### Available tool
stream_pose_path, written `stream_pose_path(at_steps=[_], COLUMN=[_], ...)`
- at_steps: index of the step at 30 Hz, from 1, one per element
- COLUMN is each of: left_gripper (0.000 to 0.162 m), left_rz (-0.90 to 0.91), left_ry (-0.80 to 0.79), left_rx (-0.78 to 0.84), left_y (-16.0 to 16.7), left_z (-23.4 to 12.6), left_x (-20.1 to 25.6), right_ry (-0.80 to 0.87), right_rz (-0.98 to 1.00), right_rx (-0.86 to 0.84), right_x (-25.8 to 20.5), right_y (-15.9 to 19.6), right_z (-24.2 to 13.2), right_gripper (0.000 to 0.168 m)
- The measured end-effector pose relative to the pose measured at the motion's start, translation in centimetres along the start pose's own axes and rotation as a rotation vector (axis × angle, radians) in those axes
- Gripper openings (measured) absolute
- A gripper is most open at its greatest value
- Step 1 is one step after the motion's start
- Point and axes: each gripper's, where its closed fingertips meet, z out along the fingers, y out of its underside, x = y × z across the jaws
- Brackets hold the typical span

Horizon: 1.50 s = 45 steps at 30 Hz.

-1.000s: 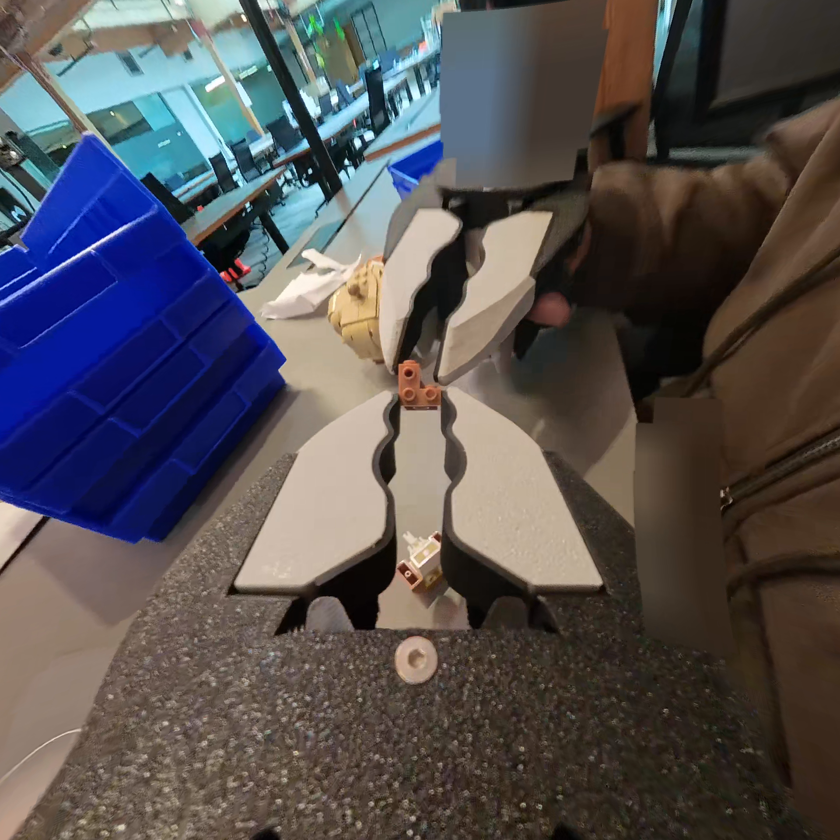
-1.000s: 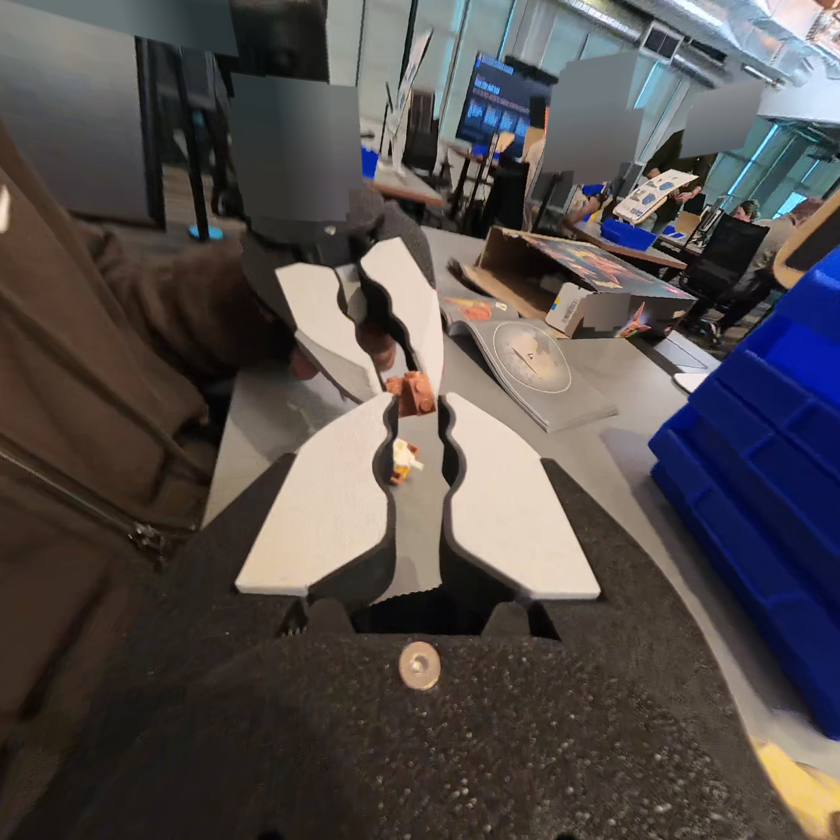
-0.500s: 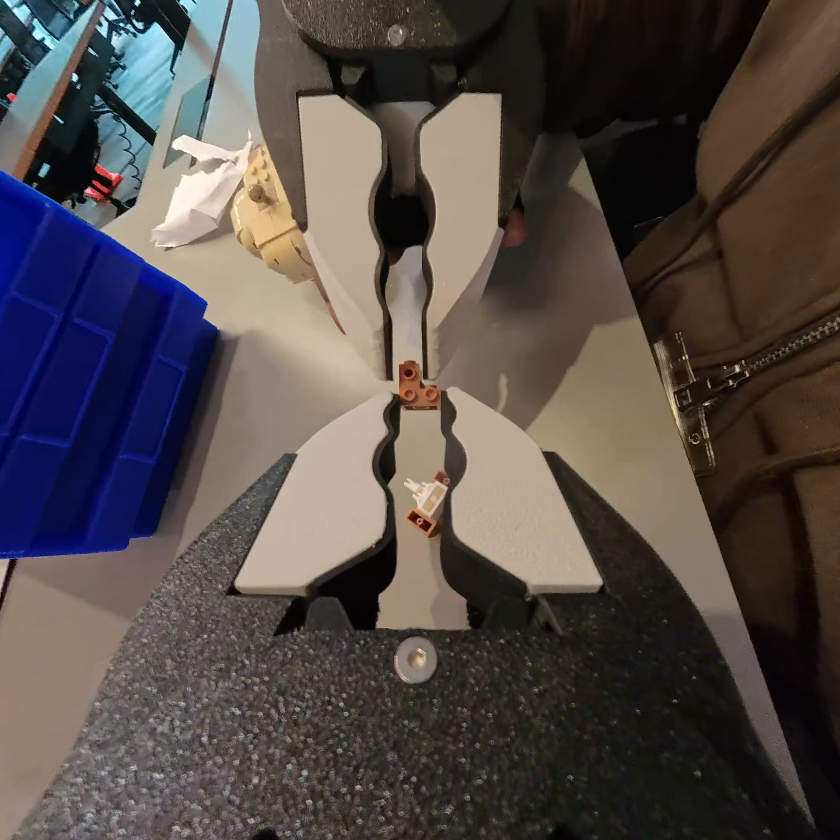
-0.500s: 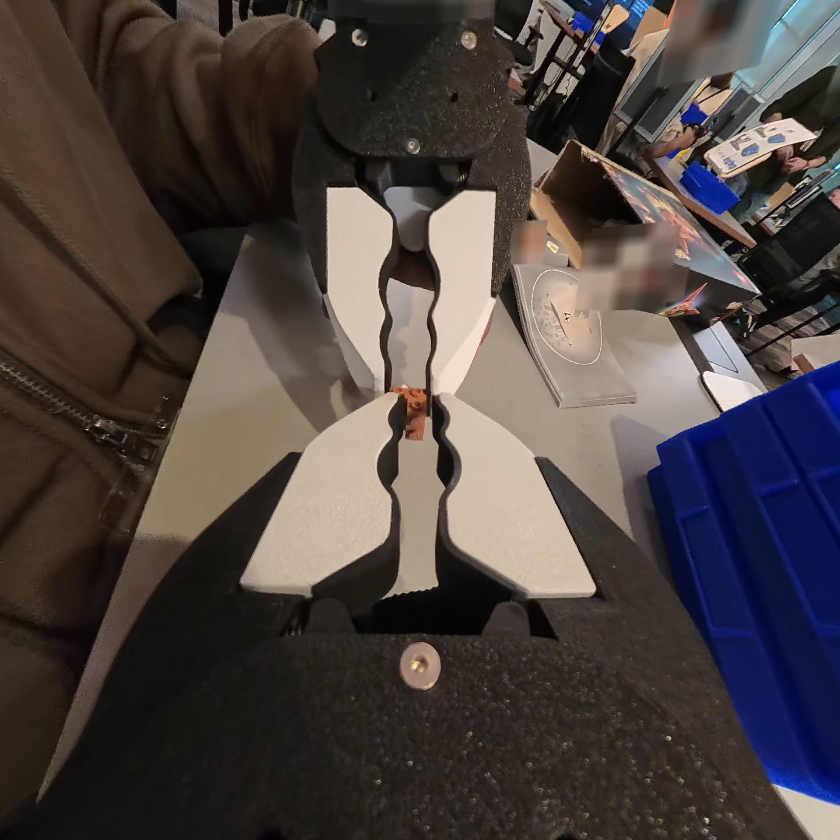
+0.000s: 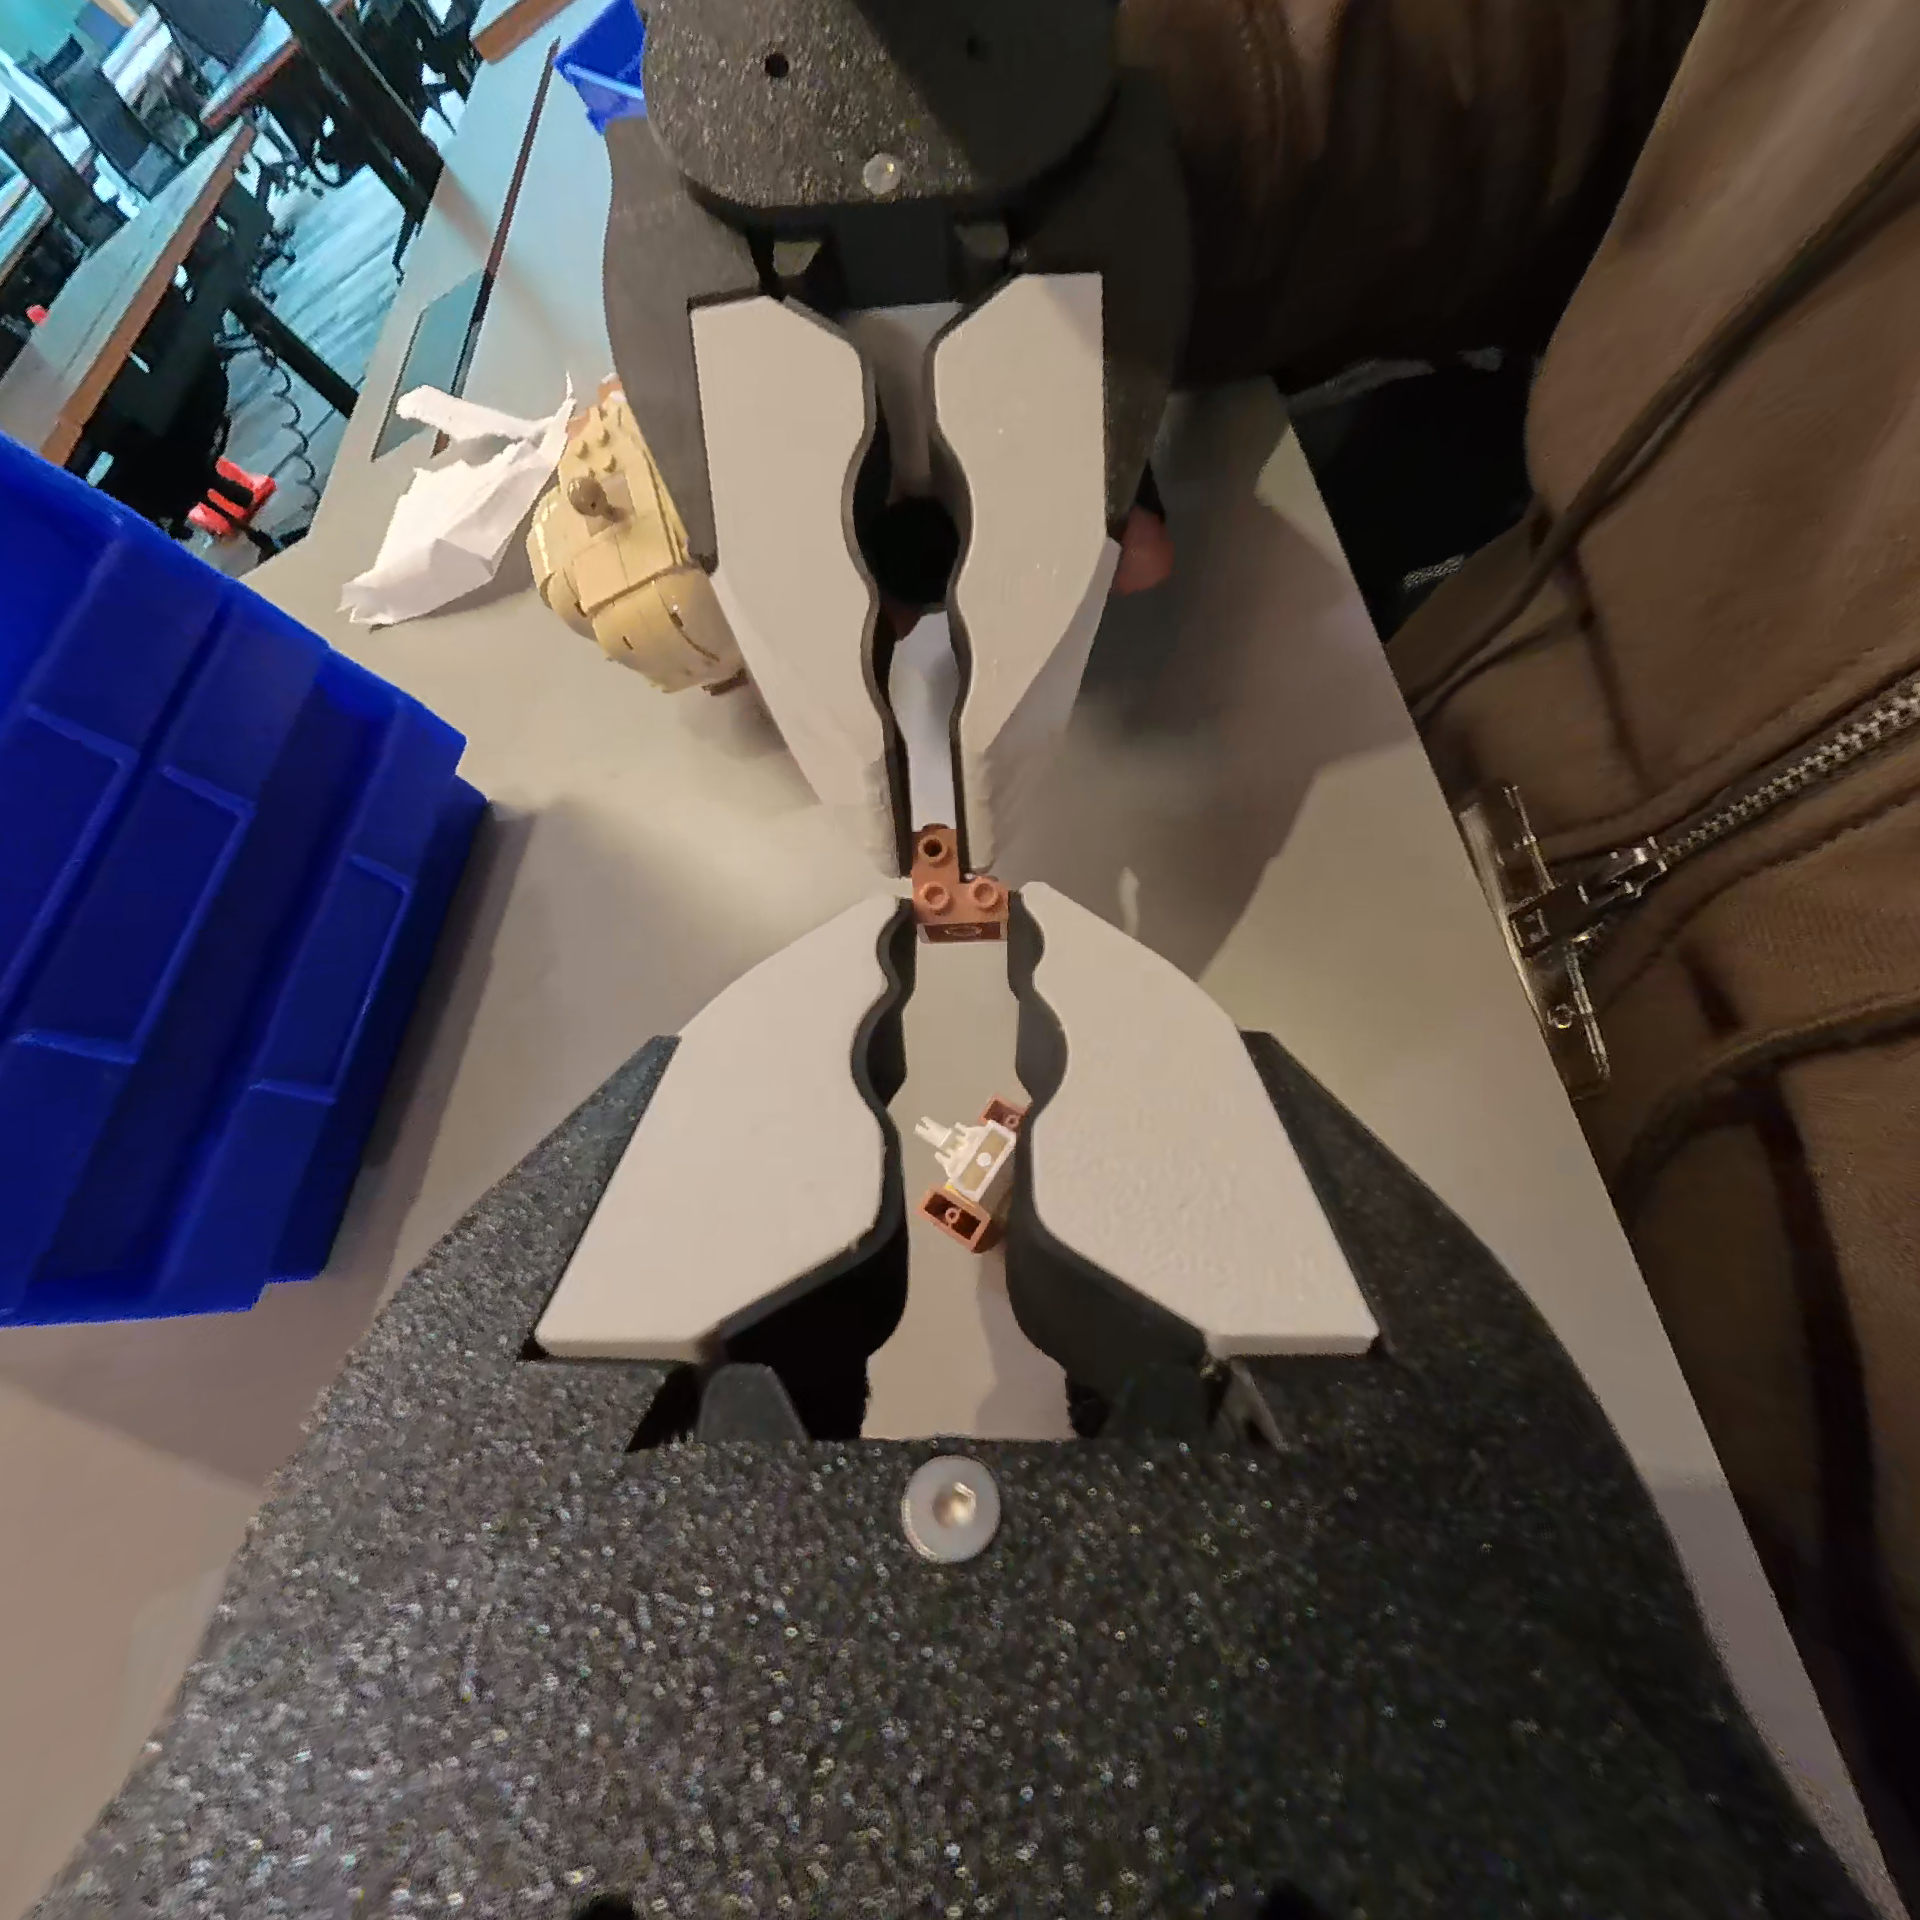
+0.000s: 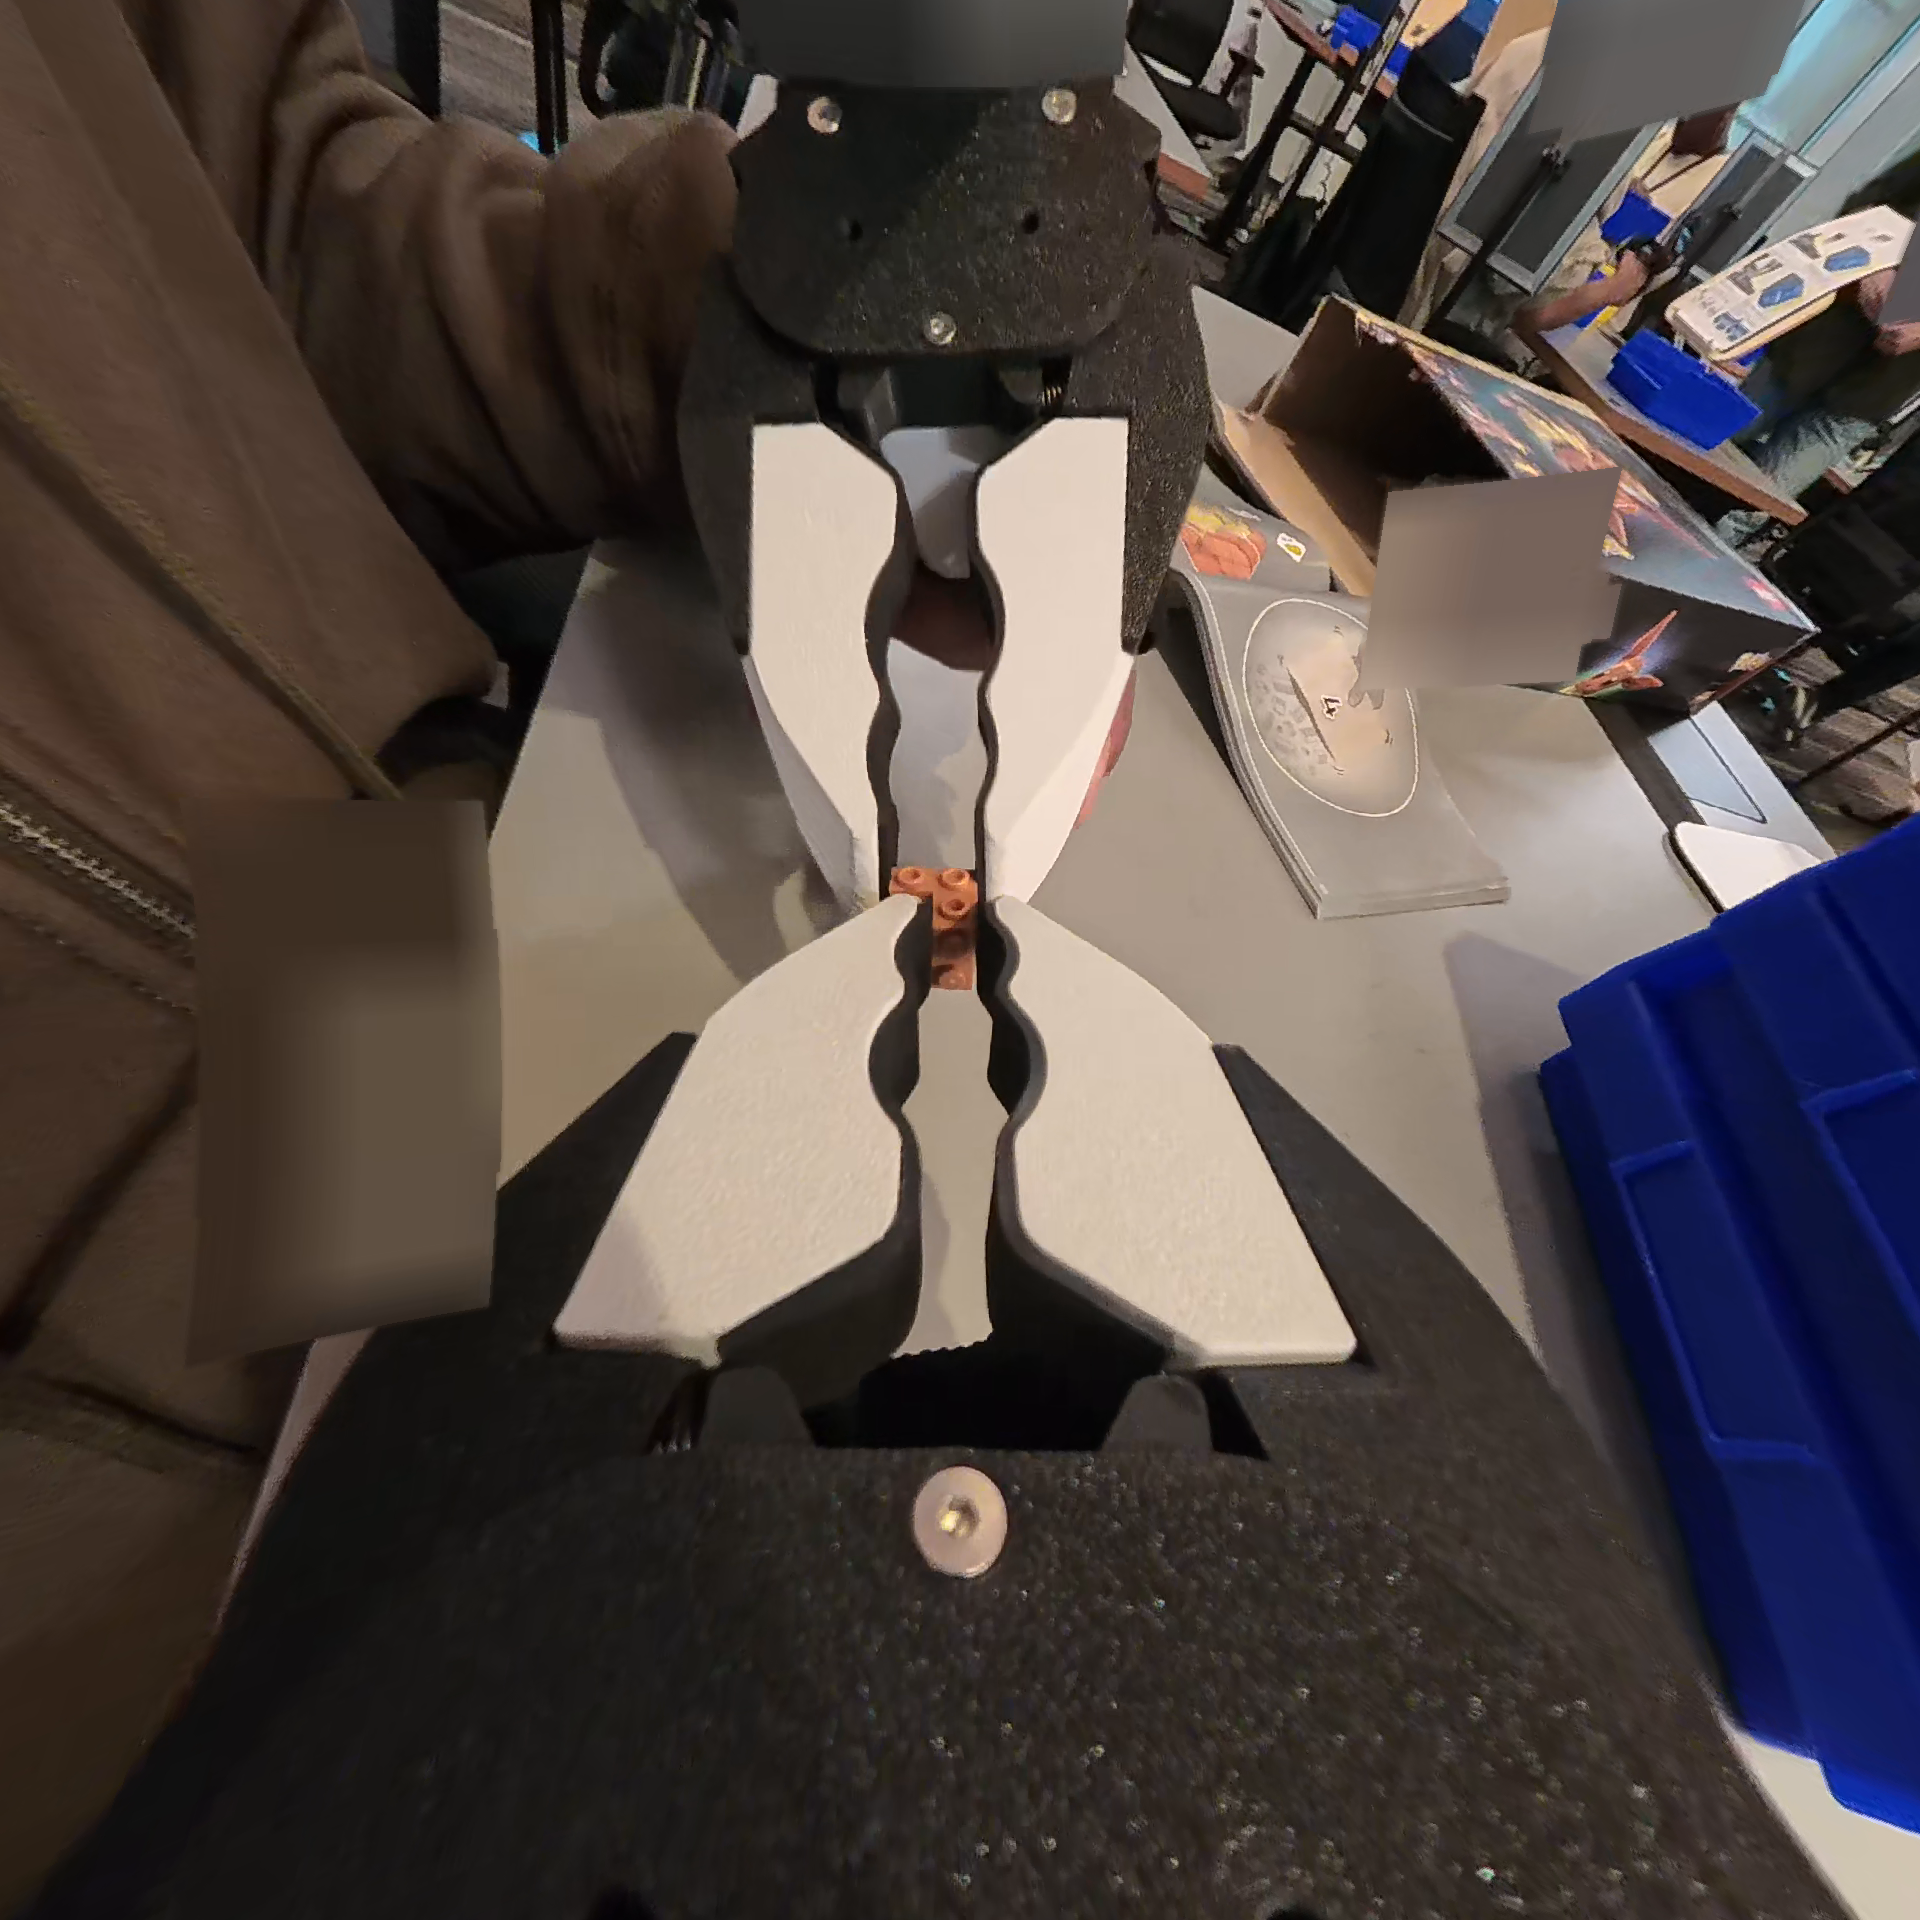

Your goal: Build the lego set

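Surface: grey tabletop (image 5: 582, 790) in an open office.
Left gripper (image 5: 958, 902): clenched on the small reddish-brown L-shaped studded lego brick (image 5: 954, 891), studs up, above the table.
Right gripper (image 6: 954, 940): tip to tip with the left, clamped on the same brick (image 6: 943, 914); its long arm runs along this gripper's fingers.
Containers: blue plastic bins (image 5: 177, 883), contents hidden.
Print: grey booklet (image 6: 1340, 748) and opened cardboard box (image 6: 1496, 488), writing not legible.
Loose: brown-and-white lego piece (image 5: 971, 1169); tan rounded lego build (image 5: 623, 582).

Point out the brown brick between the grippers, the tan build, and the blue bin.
brown brick (image 5: 958, 902), left wrist view, studded top.
tan build (image 5: 623, 582), left wrist view, rounded side.
blue bin (image 5: 187, 935), left wrist view, ribbed wall.
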Motion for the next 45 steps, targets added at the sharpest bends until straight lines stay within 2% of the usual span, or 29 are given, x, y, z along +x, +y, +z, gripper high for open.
stream_pose_path(at_steps=[6,9,12,16,19,23,26,27,28,30,32,36,42,45], left_gripper=[0.017,0.016,0.016,0.016,0.017,0.017,0.017,0.017,0.017,0.017,0.017,0.017,0.017,0.017], left_rz=[-0.001,0.005,-0.123,-0.176,-0.17,-0.157,-0.164,-0.168,-0.173,-0.186,-0.198,-0.202,-0.097,-0.062], left_ry=[0.028,-0.05,-0.067,-0.094,-0.103,-0.108,-0.112,-0.117,-0.123,-0.137,-0.158,-0.199,-0.252,-0.25], left_rx=[0.035,-0.094,0.026,0.145,0.156,0.126,0.133,0.133,0.133,0.143,0.161,0.213,0.25,0.229], left_y=[-0.2,2.6,2.3,1.0,0.7,1.0,0.9,0.9,1.0,1.0,0.8,0.0,-1.2,-1.1], left_z=[-0.1,-0.7,-2.8,-4.3,-4.1,-3.4,-3.3,-3.3,-3.4,-3.6,-4.0,-4.7,-5.0,-4.5], left_x=[0.4,-1.1,-2.1,-3.3,-3.3,-3.1,-3.2,-3.2,-3.3,-3.5,-3.8,-4.4,-4.1,-3.8], right_ry=[-0.034,0.009,0.083,0.228,0.362,0.614,0.778,0.79,0.796,0.803,0.798,0.743,0.383,0.219], right_rz=[0.017,0.041,0.09,0.062,0.017,-0.025,0.079,0.143,0.196,0.241,0.223,0.102,-0.197,-0.277], right_rx=[0.014,0.035,0.091,0.074,0.065,-0.004,-0.132,-0.168,-0.185,-0.174,-0.123,-0.099,-0.179,-0.191], right_x=[-0.4,0.7,2.4,5.4,9.4,18.1,25.5,27.3,28.5,29.5,28.4,22.6,9.8,5.3], right_y=[0.0,-0.1,-0.7,-1.9,-4.0,-6.9,-6.2,-5.4,-4.8,-4.4,-4.8,-5.0,-3.6,-2.5], right_z=[-0.2,-1.9,-4.5,-5.9,-6.9,-8.9,-9.9,-9.8,-9.8,-9.8,-9.9,-9.4,-4.4,-2.1], right_gripper=[0.008,0.008,0.008,0.008,0.008,0.008,0.01,0.018,0.027,0.034,0.035,0.03,0.024,0.024])
